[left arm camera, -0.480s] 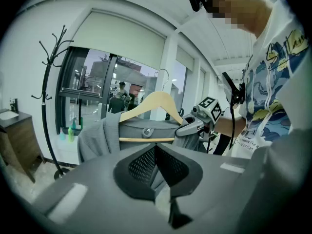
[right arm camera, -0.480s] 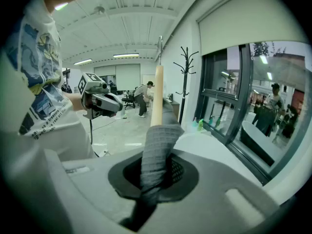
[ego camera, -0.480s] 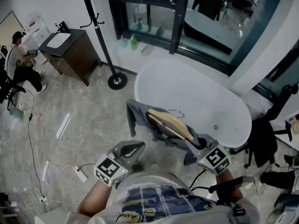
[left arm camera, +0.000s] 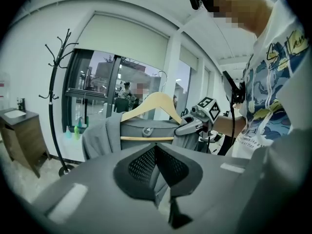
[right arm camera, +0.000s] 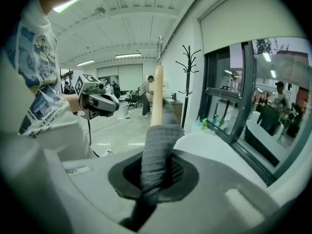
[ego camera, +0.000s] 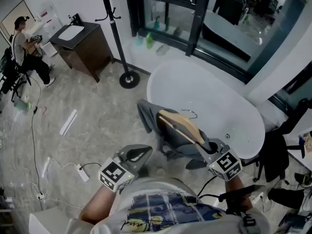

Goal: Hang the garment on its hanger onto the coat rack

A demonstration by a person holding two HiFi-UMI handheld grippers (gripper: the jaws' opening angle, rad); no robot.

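I am holding my right gripper (right arm camera: 157,173) pressed together on the grey garment (ego camera: 163,135), at the shoulder end where the cloth is wrapping the tip of the wooden hanger (ego camera: 178,126). In the right gripper view, the fold of cloth is filling the space between the two jaws, and the pale wood is rising out of it.

The garment is hanging in the air on its hanger, not on the rack. It is hovering above the near edge of the white bathtub (ego camera: 209,91), and one sleeve is drooping toward the floor. The metal hook (ego camera: 190,113) of the hanger is pointing away from me, over the bathtub.

My left gripper (left arm camera: 156,155) is waiting near my body, apart from the garment. Its jaws are meeting at the tips and they are carrying nothing. It is looking at the front of the garment from a short way off.

The black coat rack (ego camera: 114,28) is standing on the floor beyond the far left end of the bathtub, well apart from the garment. A dark vanity cabinet (ego camera: 85,50) is standing to the left of the rack, and a person (ego camera: 22,48) is sitting at the left edge of the room.
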